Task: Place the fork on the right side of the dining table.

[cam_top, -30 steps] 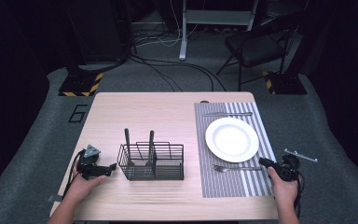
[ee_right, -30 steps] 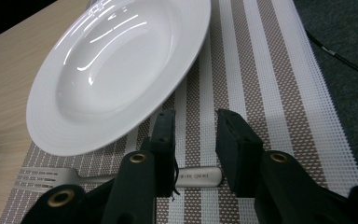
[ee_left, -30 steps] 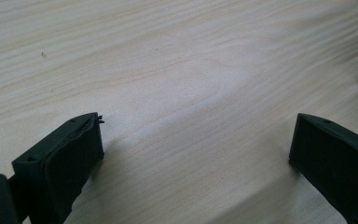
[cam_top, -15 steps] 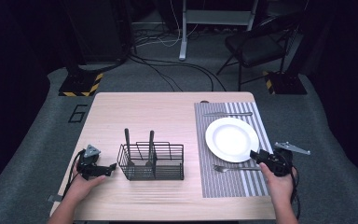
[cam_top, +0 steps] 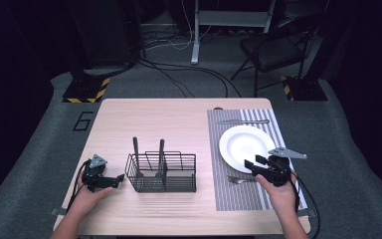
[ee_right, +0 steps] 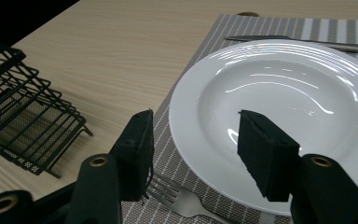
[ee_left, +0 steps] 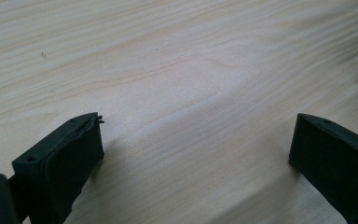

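My right gripper (cam_top: 252,163) hovers over the near rim of a white plate (cam_top: 246,144) on a striped placemat (cam_top: 229,199). Its jaws have just been opening and stand apart with nothing between them (ee_right: 195,116). A fork (cam_top: 236,180) lies on the mat just below them, its tines (ee_right: 175,196) pointing left. Beyond the plate lies a knife (cam_top: 242,121). My left gripper (cam_top: 118,181) rests on the wooden table (cam_top: 169,119) left of a black wire basket (cam_top: 161,172), jaws wide open over bare wood (ee_left: 196,140). Two utensil handles stand upright in the basket.
The basket (ee_right: 23,126) lies to the left in the right gripper view. Bare wood stretches behind the basket. The table's front edge is close to both hands. Beyond the table are a chair (cam_top: 273,50), floor cables and dark stands.
The right gripper has lifted and moved left from the fork's handle end toward the plate's rim, its jaws wider. The fork stays on the mat. The left gripper has kept still.
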Demonstrator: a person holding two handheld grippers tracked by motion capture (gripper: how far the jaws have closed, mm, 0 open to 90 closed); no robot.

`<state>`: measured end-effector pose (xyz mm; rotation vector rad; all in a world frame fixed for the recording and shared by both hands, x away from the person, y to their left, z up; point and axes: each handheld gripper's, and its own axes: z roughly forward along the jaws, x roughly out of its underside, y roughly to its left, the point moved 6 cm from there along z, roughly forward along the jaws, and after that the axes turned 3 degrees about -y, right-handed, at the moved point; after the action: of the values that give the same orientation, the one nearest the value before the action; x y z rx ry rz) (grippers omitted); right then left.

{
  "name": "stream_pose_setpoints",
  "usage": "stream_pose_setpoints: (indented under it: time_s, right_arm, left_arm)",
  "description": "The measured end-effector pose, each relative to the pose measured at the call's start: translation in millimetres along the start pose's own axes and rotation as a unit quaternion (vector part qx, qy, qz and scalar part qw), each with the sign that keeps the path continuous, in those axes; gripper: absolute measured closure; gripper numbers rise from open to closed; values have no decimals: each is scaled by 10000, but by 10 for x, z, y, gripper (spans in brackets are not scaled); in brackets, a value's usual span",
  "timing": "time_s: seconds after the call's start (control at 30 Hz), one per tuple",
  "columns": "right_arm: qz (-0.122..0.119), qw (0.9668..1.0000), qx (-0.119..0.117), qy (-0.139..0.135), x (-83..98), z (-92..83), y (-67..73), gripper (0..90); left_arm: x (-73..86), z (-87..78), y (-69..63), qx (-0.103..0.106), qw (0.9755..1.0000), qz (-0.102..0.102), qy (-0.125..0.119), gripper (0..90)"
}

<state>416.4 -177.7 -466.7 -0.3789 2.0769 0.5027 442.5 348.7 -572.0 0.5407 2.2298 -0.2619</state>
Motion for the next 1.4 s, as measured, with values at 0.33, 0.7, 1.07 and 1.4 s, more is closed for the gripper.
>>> stream_pose_setpoints:
  time_s: [0.33,0.7,1.07,1.4]
  right_arm:
    - [-556,9976,-354,219,75,207,351,448]
    - [-1150,9899,-671,485,244,440,695,428]
    - [-1492,9819,-926,716,492,627,886,429]
    - [-1578,9790,-1023,791,666,713,941,428]
  left_arm:
    - [-1,2,0,-9,10000,-4,-16,25]
    - [-1,4,-1,-13,10000,-11,-30,25]
    - [-1,3,-1,-11,10000,-12,-25,25]
    - [-1,4,-1,-11,10000,-11,-25,25]
